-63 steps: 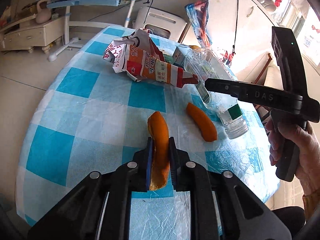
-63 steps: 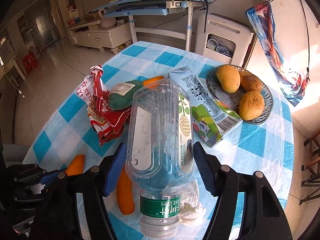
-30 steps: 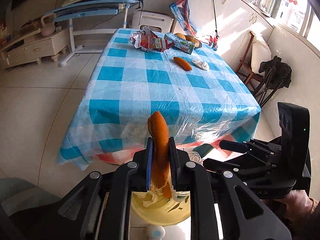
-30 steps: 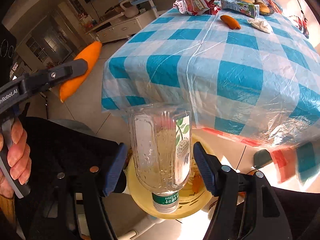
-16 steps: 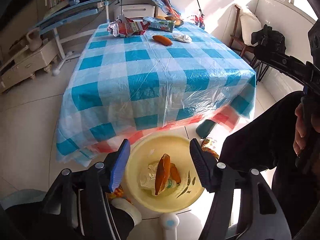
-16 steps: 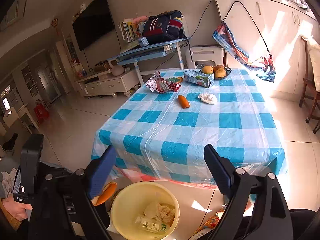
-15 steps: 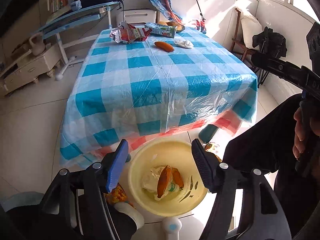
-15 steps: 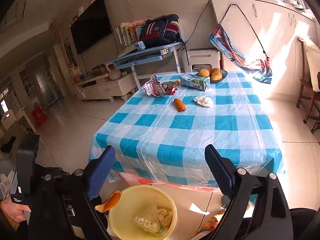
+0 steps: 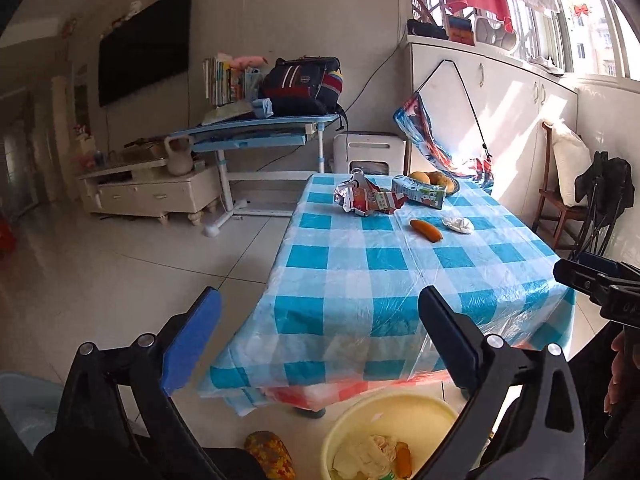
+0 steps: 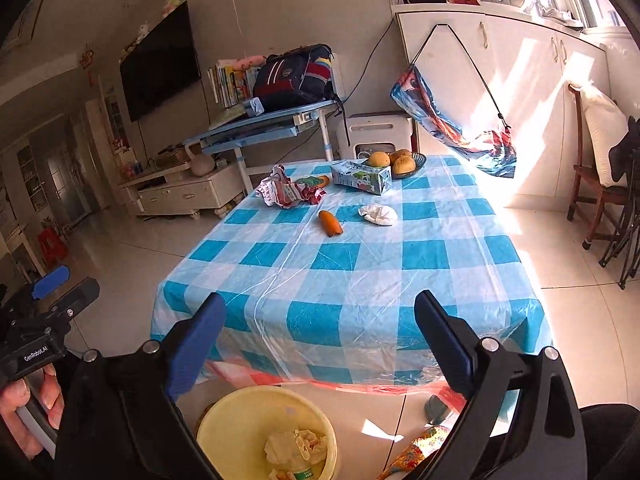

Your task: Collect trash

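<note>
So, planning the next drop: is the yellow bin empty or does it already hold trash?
Holds trash: the yellow bin contains crumpled plastic and an orange peel.

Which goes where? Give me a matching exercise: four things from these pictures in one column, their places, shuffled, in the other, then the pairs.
Things:
1. orange peel
2. plastic bottle
3. mangoes
4. backpack

Places:
A. in the dark bowl at the table's far end
B. on the blue desk
C. on the checked tablecloth, beside a white wad
D. in the yellow bin on the floor

Pairs: 1-C, 2-D, 3-A, 4-B
</note>
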Motion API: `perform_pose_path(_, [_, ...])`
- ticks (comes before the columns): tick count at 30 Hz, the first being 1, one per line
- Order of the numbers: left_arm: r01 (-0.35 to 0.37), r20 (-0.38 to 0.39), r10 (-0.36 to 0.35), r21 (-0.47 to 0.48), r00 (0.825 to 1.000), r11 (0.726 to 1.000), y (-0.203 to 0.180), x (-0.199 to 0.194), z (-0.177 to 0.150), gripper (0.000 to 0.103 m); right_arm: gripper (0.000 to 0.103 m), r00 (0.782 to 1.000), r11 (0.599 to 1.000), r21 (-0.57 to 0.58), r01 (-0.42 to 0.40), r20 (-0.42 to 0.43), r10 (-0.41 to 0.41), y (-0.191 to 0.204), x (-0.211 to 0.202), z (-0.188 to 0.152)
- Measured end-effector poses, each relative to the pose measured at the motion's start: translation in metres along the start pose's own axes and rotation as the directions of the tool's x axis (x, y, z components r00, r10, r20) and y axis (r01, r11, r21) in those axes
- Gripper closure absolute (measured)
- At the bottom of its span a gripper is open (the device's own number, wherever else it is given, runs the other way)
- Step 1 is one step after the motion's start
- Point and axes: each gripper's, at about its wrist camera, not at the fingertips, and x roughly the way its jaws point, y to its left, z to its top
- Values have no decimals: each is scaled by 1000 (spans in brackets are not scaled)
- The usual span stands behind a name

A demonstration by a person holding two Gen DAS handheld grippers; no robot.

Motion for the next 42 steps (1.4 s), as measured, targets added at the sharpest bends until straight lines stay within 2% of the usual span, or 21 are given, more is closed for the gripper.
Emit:
perform_pose_path(8, [-1, -15, 0, -69, 1000, 998, 12, 1, -6, 7, 11, 1000, 999, -39, 15, -12, -16, 7, 0, -4])
perform_pose_path(42, [-13, -26, 12, -65, 1000, 998, 10, 4, -7, 7, 11, 1000, 999, -36, 17, -21, -18, 6, 1, -6])
